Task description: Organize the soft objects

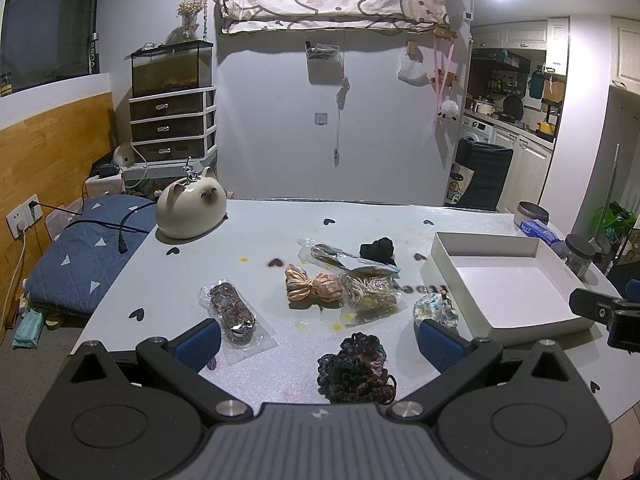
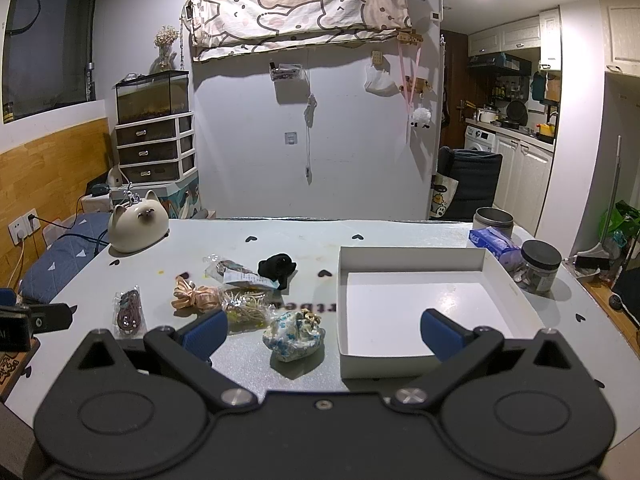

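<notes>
1. My left gripper (image 1: 318,340) hangs low over the near edge of the table (image 1: 256,220), jaws spread wide and holding nothing. A dark crocheted scrunchie (image 1: 354,368) lies on the table between its blue pads (image 1: 200,342), touching neither.

2. My right gripper (image 2: 324,334) is just as wide and just as empty. Its left pad sits beside the blue-and-white scrunchie (image 2: 294,338), and its right pad hangs over the near wall of the white box (image 2: 412,368).

3. From the left wrist view, at 11 o'clock of the dark scrunchie lies a clear packet of dark hair ties (image 1: 232,312). At 12 o'clock lies the peach satin scrunchie (image 1: 312,288), touching a clear bag of beige hair bands (image 1: 370,296) at its 3 o'clock.

4. Beyond those lies a second flat clear packet (image 1: 332,256), and a black scrunchie (image 1: 378,250) sits just beside its far right end.

5. The white box sits at 2 o'clock of the soft pile, with nothing inside that I can see.

6. A ceramic cat (image 1: 192,210) stands at the table's far left corner. At the far right, a lidded jar (image 2: 540,266) and a blue tissue pack (image 2: 494,242) stand behind the box.
</notes>
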Demonstrator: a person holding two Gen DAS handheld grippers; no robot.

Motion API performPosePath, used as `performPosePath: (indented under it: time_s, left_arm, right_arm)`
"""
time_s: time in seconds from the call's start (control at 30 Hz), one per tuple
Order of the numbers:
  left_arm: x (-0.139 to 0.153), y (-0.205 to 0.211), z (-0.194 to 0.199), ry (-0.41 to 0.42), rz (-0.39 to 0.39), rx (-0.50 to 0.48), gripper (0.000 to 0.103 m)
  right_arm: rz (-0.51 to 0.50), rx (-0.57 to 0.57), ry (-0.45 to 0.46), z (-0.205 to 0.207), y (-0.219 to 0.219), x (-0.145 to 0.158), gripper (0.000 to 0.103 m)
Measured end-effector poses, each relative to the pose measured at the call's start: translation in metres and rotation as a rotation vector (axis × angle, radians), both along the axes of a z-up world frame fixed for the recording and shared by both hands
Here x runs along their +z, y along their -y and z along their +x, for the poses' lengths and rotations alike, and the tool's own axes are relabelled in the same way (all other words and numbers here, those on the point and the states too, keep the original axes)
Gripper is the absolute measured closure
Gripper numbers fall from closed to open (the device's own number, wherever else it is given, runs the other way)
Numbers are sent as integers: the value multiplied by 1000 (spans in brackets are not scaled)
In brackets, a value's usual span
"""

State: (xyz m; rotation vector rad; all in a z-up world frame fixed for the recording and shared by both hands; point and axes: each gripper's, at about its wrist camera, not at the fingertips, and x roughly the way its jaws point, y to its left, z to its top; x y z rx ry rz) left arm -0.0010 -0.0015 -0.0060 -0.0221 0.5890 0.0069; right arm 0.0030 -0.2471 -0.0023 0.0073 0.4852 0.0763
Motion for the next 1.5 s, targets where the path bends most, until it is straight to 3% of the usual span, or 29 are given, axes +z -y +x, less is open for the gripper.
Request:
performPosePath:
  time_s: [0.9, 1.5]
  left_arm:
    - [-7, 5, 7, -12, -7, 1, 0]
    - [-28, 6, 64, -138, -33, 45, 0]
  right_arm:
    - [1, 7, -8, 3, -2, -4, 0]
    - [-30, 91, -117, 75, -5, -21, 0]
